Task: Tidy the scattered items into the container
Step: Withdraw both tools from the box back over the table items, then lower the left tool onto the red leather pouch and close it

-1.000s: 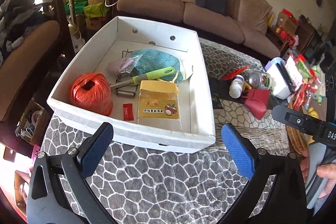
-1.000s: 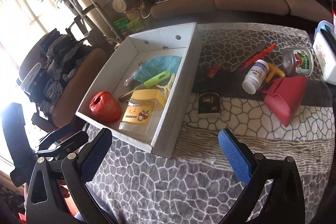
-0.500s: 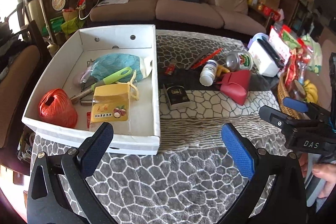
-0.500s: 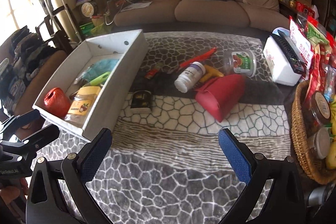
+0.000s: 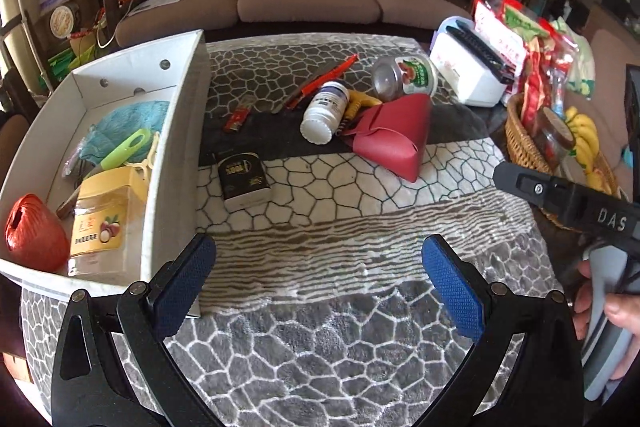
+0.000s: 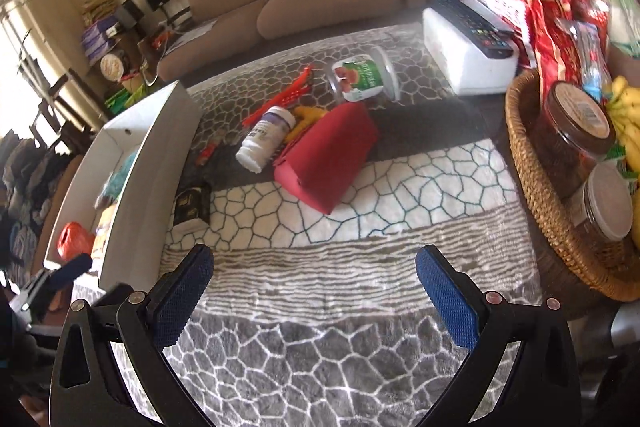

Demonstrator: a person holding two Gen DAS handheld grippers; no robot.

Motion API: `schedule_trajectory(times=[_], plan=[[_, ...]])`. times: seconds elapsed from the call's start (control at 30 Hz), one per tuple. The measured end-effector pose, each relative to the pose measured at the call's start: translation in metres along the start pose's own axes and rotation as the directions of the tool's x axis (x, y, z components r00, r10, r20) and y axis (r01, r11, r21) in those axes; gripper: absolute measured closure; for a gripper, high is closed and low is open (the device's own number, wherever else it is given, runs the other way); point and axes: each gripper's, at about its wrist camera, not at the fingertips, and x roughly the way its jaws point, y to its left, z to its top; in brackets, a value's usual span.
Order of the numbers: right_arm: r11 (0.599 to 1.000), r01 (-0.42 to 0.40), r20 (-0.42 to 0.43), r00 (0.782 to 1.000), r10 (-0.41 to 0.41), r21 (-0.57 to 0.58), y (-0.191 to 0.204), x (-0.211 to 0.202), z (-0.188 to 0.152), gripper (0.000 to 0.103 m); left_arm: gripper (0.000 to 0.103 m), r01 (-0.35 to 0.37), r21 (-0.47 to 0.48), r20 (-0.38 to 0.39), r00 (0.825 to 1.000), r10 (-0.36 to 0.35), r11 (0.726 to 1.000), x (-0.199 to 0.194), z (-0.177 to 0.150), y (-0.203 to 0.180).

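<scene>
White box (image 5: 176, 131) holds orange twine (image 5: 34, 233), yellow packet (image 5: 102, 219), green-handled tool (image 5: 124, 149), teal cloth (image 5: 128, 117). Wicker basket (image 6: 536, 187) holds jars and bananas. Both grippers, left (image 5: 318, 281) and right (image 6: 314, 285), gape wide, empty.

"DAS" in white letters on the black right gripper (image 5: 568, 203), other labels too small to read

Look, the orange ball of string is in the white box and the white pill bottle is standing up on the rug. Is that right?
Almost. The orange ball of string is in the white box, but the white pill bottle is lying on its side on the rug, not standing. The left wrist view shows it.
</scene>
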Motion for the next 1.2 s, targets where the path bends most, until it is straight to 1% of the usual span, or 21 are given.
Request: schedule_trajectory(times=[0.07,0.17,0.3,0.33,0.37,0.4,0.43,0.5,0.6,0.63,0.7,0.77,0.87,0.93,1.03,1.07,1.13,1.17,1.2], plan=[[0.999,-0.007,0.003,1.0,0.006,0.041,-0.013,0.007,0.003,0.0,0.0,0.02,0.001,-0.012,1.0,-0.02,1.0,0.017,0.002,-0.008],[0.997,-0.012,0.01,1.0,0.011,0.075,-0.03,0.017,0.005,0.0,0.0,0.069,0.0,-0.036,0.997,-0.069,0.998,0.045,0.008,-0.017],[0.987,-0.036,0.015,0.999,0.034,0.154,-0.055,0.036,-0.001,0.0,0.0,0.092,-0.015,-0.063,0.994,-0.093,0.996,0.08,0.019,-0.021],[0.981,-0.045,-0.009,0.999,0.048,0.186,-0.06,0.043,-0.001,0.0,0.0,0.102,-0.019,-0.068,0.992,-0.103,0.995,0.088,0.023,-0.021],[0.975,-0.071,-0.026,0.997,0.078,0.21,-0.064,0.05,0.001,0.0,0.0,0.114,-0.018,-0.071,0.991,-0.115,0.993,0.096,0.027,-0.021],[0.97,-0.105,-0.018,0.994,0.112,0.22,-0.067,0.054,0.003,0.0,0.0,0.122,-0.01,-0.073,0.99,-0.122,0.992,0.104,0.03,-0.022],[0.968,-0.122,-0.002,0.992,0.125,0.22,-0.069,0.056,0.006,0.0,0.0,0.13,0.006,-0.074,0.989,-0.129,0.992,0.111,0.033,-0.023],[0.966,-0.152,0.029,0.988,0.149,0.207,-0.072,0.062,0.01,0.0,0.0,0.168,0.028,-0.083,0.983,-0.165,0.985,0.125,0.038,-0.026],[0.947,-0.212,0.015,0.977,0.214,0.243,-0.077,0.085,0.017,0.0,0.0,0.219,0.02,-0.097,0.972,-0.216,0.976,0.144,0.042,-0.026],[0.944,-0.224,0.019,0.974,0.226,0.243,-0.078,0.092,0.02,0.0,0.0,0.23,0.019,-0.096,0.969,-0.227,0.973,0.149,0.044,-0.026],[0.948,-0.222,0.021,0.975,0.223,0.23,-0.078,0.102,0.026,0.0,0.0,0.248,0.014,-0.094,0.965,-0.245,0.969,0.158,0.045,-0.027],[0.938,-0.252,0.035,0.967,0.251,0.239,-0.08,0.109,0.033,0.0,0.0,0.258,0.002,-0.1,0.961,-0.257,0.966,0.167,0.046,-0.028],[0.918,-0.287,0.084,0.958,0.274,0.274,-0.088,0.116,0.047,0.0,0.0,0.288,-0.029,-0.106,0.951,-0.29,0.957,0.177,0.048,-0.028],[0.908,-0.297,0.098,0.955,0.28,0.295,-0.095,0.122,0.061,0.0,0.0,0.302,-0.034,-0.1,0.948,-0.304,0.953,0.18,0.048,-0.028],[0.909,-0.323,0.154,0.944,0.291,0.263,-0.099,0.122,0.079,0.0,0.0,0.305,-0.02,-0.097,0.947,-0.306,0.952,0.182,0.049,-0.031],[0.904,-0.344,0.173,0.936,0.307,0.254,-0.098,0.123,0.085,0.0,0.0,0.305,-0.012,-0.102,0.947,-0.304,0.952,0.183,0.05,-0.031],[0.886,-0.393,0.159,0.918,0.362,0.248,-0.097,0.131,0.097,0.0,0.0,0.308,-0.001,-0.108,0.946,-0.306,0.951,0.184,0.053,-0.032],[0.884,-0.396,0.144,0.918,0.371,0.249,-0.096,0.138,0.103,0.0,0.0,0.309,0.003,-0.109,0.946,-0.307,0.951,0.185,0.054,-0.033],[0.889,-0.388,0.123,0.921,0.369,0.242,-0.094,0.144,0.109,0.0,0.0,0.309,0.005,-0.109,0.945,-0.307,0.951,0.185,0.055,-0.033]])
